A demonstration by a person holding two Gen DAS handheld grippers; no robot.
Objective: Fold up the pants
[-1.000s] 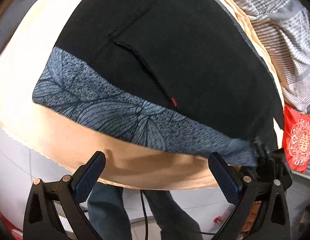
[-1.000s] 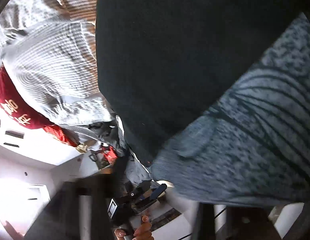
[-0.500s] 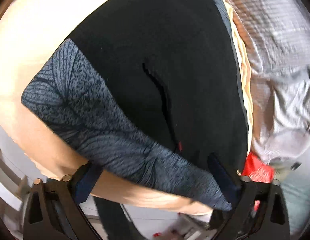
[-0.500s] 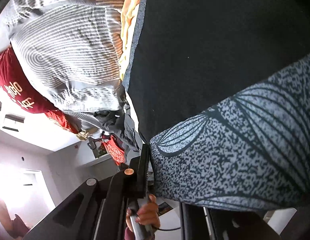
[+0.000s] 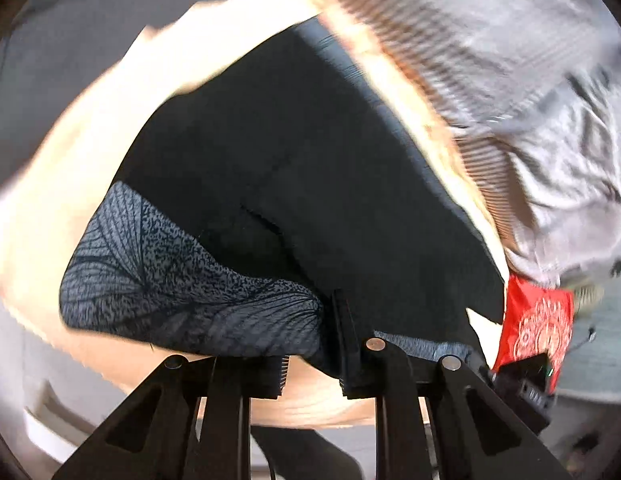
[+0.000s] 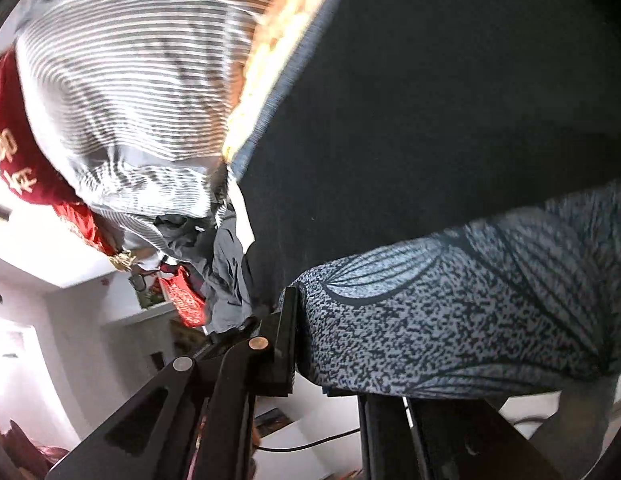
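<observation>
The pants (image 5: pixel 310 168) are black with a grey-blue leaf-patterned waistband (image 5: pixel 182 280) and lie on a cream bed surface (image 5: pixel 70 168). My left gripper (image 5: pixel 310 360) is shut on the waistband near its middle, and the fabric bunches up between its fingers. In the right wrist view the pants (image 6: pixel 450 100) fill the upper right. My right gripper (image 6: pixel 310 360) is shut on the waistband (image 6: pixel 470 320) at its corner, with patterned cloth draped over its right finger.
A grey striped quilt (image 5: pixel 510 100) is heaped along the pants' far side and also shows in the right wrist view (image 6: pixel 122 92). A red patterned cloth (image 5: pixel 538 328) lies by the bed corner. The bed's near edge (image 5: pixel 318 404) runs just under my left gripper.
My left gripper has closed from wide open onto the waistband, which now bunches. My right gripper keeps its hold on the waistband corner. Both views have swung.
</observation>
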